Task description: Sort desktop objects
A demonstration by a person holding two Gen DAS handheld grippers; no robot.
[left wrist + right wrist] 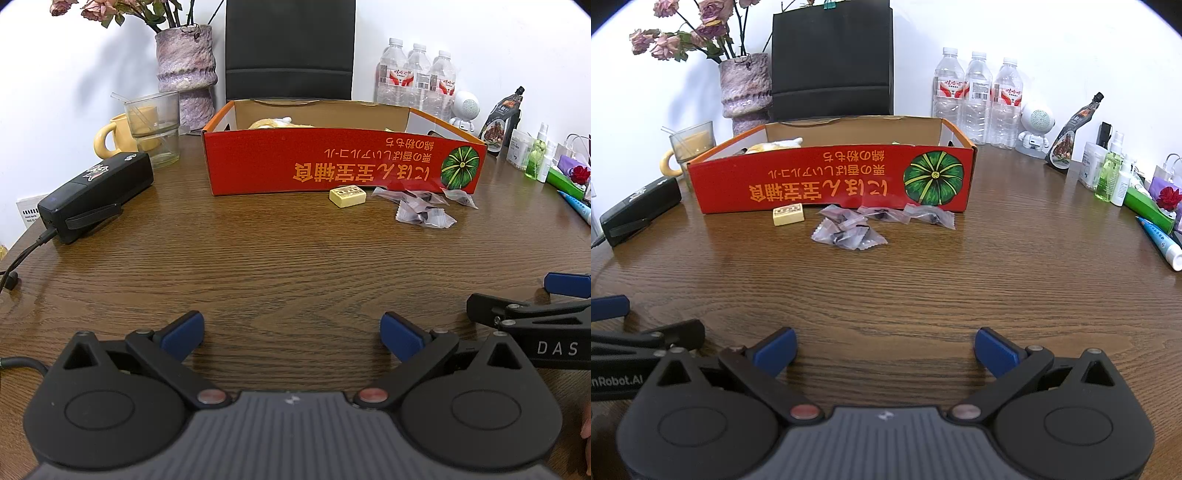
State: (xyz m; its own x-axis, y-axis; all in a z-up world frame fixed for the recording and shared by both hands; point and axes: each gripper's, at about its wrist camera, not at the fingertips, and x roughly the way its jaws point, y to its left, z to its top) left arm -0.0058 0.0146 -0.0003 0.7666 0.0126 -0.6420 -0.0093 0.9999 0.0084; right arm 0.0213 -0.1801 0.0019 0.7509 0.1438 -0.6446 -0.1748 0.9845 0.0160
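Note:
A red cardboard box [343, 166] [831, 181] stands open on the wooden table; a pale item lies inside at its left. In front of it lie a cream mahjong tile [347, 196] [788, 213] and several clear wrapped candies [424, 206] [849, 232]. My left gripper [291, 336] is open and empty, low over the table's near side. My right gripper [885, 350] is open and empty beside it, and its fingers [565, 284] show at the right edge of the left wrist view.
A black device with a cable [96, 195] lies at the left. A glass [155, 125], a yellow mug [110, 136] and a flower vase [186, 74] stand behind it. Water bottles [979, 96], a white speaker [1036, 129], small bottles [1108, 177] and a tube [1160, 243] stand at the right.

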